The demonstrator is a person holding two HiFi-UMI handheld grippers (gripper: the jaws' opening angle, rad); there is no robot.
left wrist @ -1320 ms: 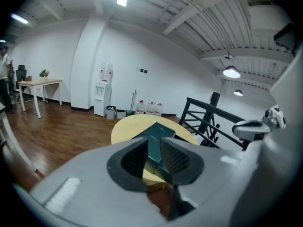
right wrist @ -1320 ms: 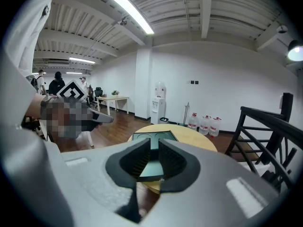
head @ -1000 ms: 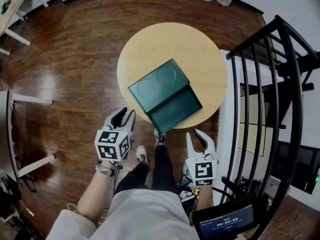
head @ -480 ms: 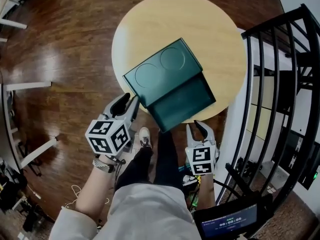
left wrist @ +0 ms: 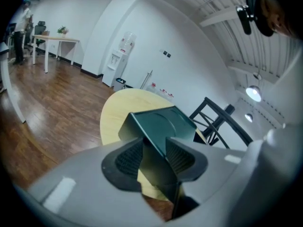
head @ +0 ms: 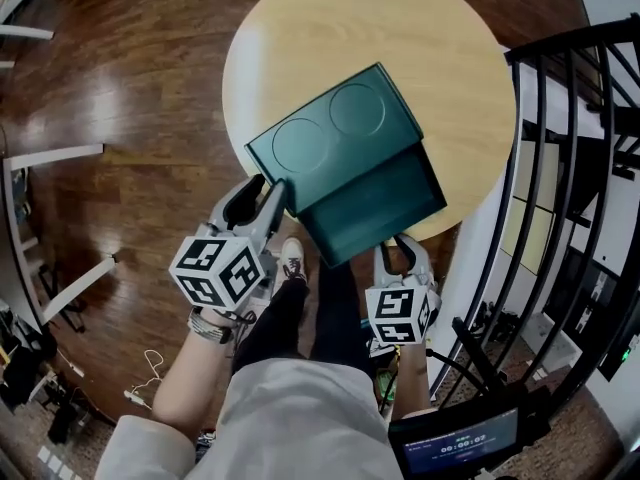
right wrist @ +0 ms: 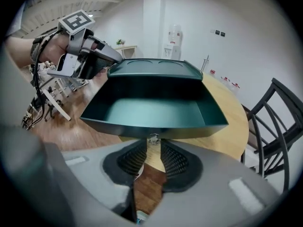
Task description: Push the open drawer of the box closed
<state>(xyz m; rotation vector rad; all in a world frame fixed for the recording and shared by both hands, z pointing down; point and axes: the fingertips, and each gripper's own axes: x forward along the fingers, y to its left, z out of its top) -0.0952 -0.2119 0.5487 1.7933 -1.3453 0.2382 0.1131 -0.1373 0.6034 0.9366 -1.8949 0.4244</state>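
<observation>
Round wooden worktop (head: pixel 300 28) bears a dark green box (head: pixel 330 133), drawer (head: pixel 375 203) open. The left gripper (head: pixel 268 186), jaws just widening, straddles its corner. The right gripper (head: pixel 403 250), narrowly parted, sits at the drawer's knob (right wrist: pixel 152 139).

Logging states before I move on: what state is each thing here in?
box: resting on the table.
drawer: pulled open, empty, overhanging the table's edge.
left gripper: open, jaws have just been opening, box corner between them.
right gripper: open, knob of the drawer at its tips.

The round pale-wood worktop (head: pixel 300 28) lies bare behind and left of the dark green plastic box (head: pixel 330 138); a black metal railing (head: pixel 560 41) hems in the right side.
</observation>
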